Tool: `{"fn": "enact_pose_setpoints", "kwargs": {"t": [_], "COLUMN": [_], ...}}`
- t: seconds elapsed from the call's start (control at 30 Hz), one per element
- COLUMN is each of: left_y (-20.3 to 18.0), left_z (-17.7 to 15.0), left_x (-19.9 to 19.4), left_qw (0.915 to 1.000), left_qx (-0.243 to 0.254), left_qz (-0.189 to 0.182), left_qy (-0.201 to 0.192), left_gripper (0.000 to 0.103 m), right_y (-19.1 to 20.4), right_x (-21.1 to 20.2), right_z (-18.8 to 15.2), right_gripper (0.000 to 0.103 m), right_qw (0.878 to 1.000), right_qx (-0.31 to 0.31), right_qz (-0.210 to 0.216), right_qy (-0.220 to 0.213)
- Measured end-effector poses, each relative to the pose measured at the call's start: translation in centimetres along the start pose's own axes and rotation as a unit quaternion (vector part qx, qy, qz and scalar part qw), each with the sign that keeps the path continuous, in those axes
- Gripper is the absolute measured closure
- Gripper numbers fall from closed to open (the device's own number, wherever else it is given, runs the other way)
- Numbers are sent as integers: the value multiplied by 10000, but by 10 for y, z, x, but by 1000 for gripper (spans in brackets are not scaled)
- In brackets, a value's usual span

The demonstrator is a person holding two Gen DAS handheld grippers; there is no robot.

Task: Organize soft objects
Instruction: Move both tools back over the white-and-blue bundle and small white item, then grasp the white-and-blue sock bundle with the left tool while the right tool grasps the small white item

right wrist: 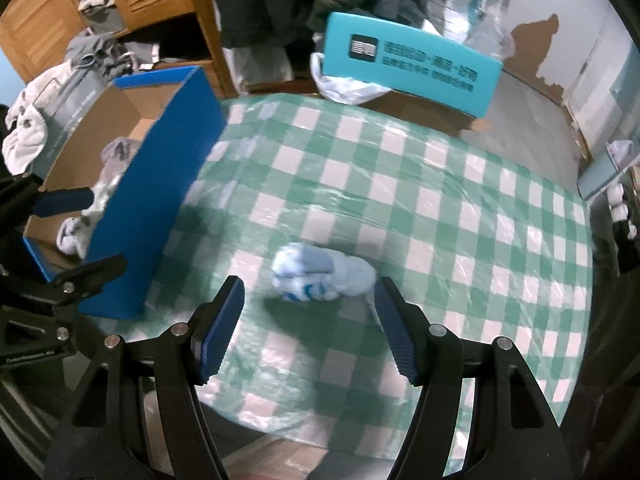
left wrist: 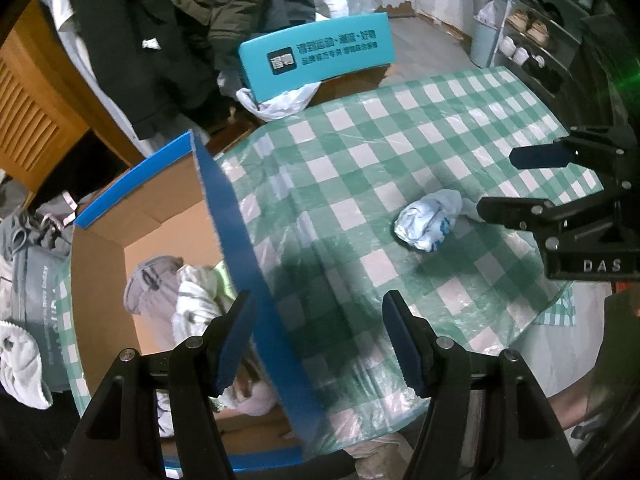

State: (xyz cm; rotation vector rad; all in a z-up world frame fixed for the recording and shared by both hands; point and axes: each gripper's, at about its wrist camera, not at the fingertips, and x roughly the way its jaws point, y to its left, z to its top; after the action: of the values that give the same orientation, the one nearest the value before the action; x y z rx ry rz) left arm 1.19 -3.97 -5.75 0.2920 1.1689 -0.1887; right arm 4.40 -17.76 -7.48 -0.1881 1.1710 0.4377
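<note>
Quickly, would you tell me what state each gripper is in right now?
Left gripper: open, holding nothing, at the box wall.
Right gripper: open, empty, nearing the rolled socks.

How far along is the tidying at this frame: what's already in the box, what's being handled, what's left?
Done: several soft items already lie in the blue cardboard box, including a grey piece and a white one. In hand: nothing; the left claw is open over the box wall, and the right claw is open, framing the rolled white-and-blue bundle. Left: that bundle, alone on the checked tablecloth, not yet gripped.
</note>
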Motion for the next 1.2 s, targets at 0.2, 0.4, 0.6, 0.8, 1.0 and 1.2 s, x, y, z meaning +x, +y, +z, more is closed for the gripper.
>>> {"fn": "enact_pose_setpoints", "kwargs": {"t": [0.2, 0.4, 0.6, 0.8, 1.0, 1.2], "left_y": [-15, -26, -38, -48, -58, -64], "left_z": [6, 16, 25, 33, 37, 38], "left_x": [10, 27, 44, 59, 75, 89], "left_qw": [9999, 9995, 9989, 9978, 9964, 9945], "left_qx": [126, 213, 358, 460, 619, 730], "left_qz": [-55, -128, -159, -291, -295, -353], "left_qy": [77, 179, 252, 365, 493, 656], "left_gripper": [37, 29, 28, 28, 27, 27], "right_y": [-28, -53, -71, -83, -88, -85], "right_x": [6, 15, 29, 45, 63, 81], "right_z": [-9, -18, -26, -32, -35, -37], "right_gripper": [36, 36, 36, 36, 36, 36], "right_qw": [9995, 9987, 9978, 9972, 9965, 9960], "right_qx": [217, 401, 563, 616, 638, 582], "right_qz": [-184, -200, -128, 1, 106, 204], "right_qy": [120, 223, 330, 427, 536, 649]}}
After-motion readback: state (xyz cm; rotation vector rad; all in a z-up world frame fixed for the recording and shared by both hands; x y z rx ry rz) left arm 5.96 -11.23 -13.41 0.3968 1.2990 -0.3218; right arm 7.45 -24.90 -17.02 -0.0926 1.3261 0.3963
